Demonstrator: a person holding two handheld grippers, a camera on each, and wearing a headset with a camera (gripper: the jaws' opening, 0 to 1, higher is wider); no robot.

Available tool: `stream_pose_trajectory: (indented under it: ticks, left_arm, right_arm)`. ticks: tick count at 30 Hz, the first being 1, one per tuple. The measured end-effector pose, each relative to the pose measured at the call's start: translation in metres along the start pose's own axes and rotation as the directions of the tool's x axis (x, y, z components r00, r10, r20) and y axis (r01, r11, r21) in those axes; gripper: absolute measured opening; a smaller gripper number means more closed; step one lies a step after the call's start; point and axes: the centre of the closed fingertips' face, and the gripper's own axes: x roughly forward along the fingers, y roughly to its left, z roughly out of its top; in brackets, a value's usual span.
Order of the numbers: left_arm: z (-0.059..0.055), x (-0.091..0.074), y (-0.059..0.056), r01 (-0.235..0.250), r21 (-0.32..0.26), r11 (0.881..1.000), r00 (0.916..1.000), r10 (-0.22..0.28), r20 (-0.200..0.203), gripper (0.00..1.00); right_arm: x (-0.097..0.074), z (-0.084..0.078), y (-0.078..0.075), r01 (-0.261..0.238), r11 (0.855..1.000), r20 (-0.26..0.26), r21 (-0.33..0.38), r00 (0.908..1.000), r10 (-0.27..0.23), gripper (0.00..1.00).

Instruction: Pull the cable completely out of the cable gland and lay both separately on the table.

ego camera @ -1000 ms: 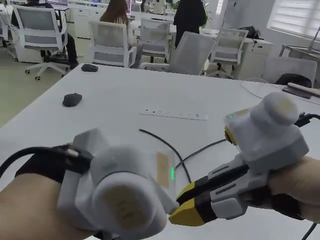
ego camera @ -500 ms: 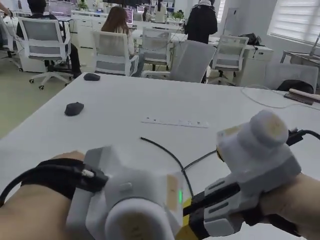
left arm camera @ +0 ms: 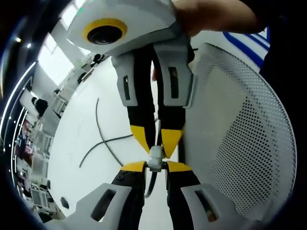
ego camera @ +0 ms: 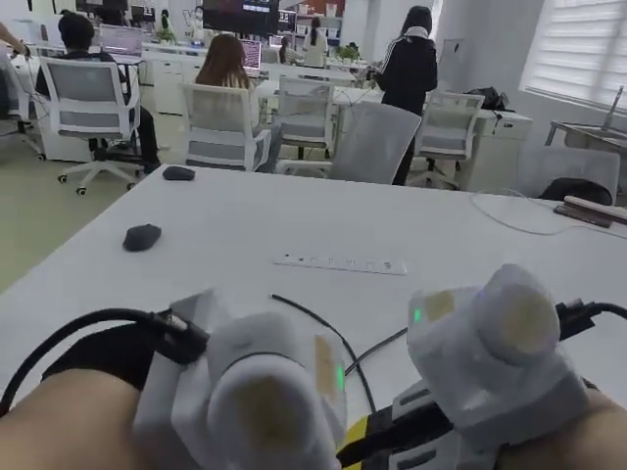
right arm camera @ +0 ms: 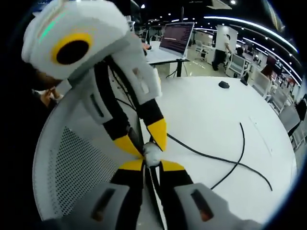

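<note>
Step looked like the pull itself, done over the near edge of the table (ego camera: 294, 215). The left gripper (left arm camera: 157, 166) and right gripper (right arm camera: 152, 166) met tip to tip, both sets of jaws narrowed on the cable gland (left arm camera: 156, 159), which was held in the air between them. I couldn't tell which tips bit the gland body and which bit the cable (ego camera: 333, 328). The cable wasn't out yet. My read: 1 gripper needed to hold the gland fixed while the other took the cable just beside it and pulled straight along the bore, no kinking. Count: 1 table, at least 5 office chairs (ego camera: 376, 137), 2 grippers, 1 power strip (ego camera: 340, 263), 2 black strands crossing on the table (same cable or not, unclear), 2 mice (ego camera: 142, 237) (ego camera: 178, 173), 1 gland.
</note>
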Motion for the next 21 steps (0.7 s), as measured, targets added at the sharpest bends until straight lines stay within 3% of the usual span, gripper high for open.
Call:
stream_pose_trajectory:
  ticks: [3,6,9,10,12,14,16,18,20,21]
  left_arm:
    - [-0.0012,0.0018,-0.0008,0.045,-0.059,0.997,0.9987,-0.043,0.026,0.16]
    - [-0.0022,0.0047,-0.002,0.088,-0.116,0.989,0.9944,-0.081,0.068,0.16]
    - [-0.0014,0.0064,-0.0037,0.153,-0.173,0.973,0.9846,-0.136,0.11,0.16]
    - [-0.0019,0.0072,-0.0047,0.17,-0.195,0.966,0.9823,-0.151,0.112,0.16]
    - [-0.0028,0.0074,-0.0053,0.195,-0.207,0.959,0.9784,-0.175,0.11,0.16]
    - [-0.0035,0.0069,-0.0063,0.231,-0.249,0.941,0.9708,-0.206,0.124,0.16]
    - [-0.0016,0.0072,-0.0022,0.26,-0.388,0.885,0.9631,-0.208,0.171,0.16]
    - [-0.0022,0.0075,-0.0033,0.265,-0.345,0.9,0.961,-0.217,0.172,0.16]
    - [0.0007,0.0101,-0.0029,0.23,-0.338,0.912,0.9685,-0.181,0.17,0.16]
    - [0.0018,0.0102,-0.003,0.218,-0.337,0.916,0.9713,-0.169,0.167,0.16]
  right_arm:
    - [0.0016,-0.0017,0.0001,0.027,0.999,-0.001,-0.032,0.9996,-0.027,0.1]
    - [0.0019,-0.003,-0.0017,0.068,0.992,0.002,-0.111,0.9977,-0.068,0.1]
    - [0.003,-0.007,-0.0025,0.111,0.972,-0.018,-0.209,0.993,-0.117,0.1]
    - [0.0036,-0.0075,-0.0011,0.113,0.972,-0.019,-0.208,0.9927,-0.119,0.1]
    - [0.004,-0.0066,-0.0016,0.125,0.953,-0.022,-0.277,0.9903,-0.137,0.1]
    - [0.0039,-0.0061,-0.0009,0.143,0.94,-0.025,-0.309,0.9871,-0.158,0.1]
    - [0.0018,-0.006,-0.005,0.177,0.926,-0.023,-0.334,0.9805,-0.195,0.1]
    - [0.0021,-0.0074,-0.0035,0.163,0.932,-0.025,-0.324,0.9833,-0.18,0.1]
    - [0.0006,-0.0099,-0.0086,0.169,0.946,-0.032,-0.277,0.9823,-0.184,0.12]
    - [0.0,-0.0099,-0.0087,0.168,0.961,-0.019,-0.219,0.9842,-0.176,0.12]
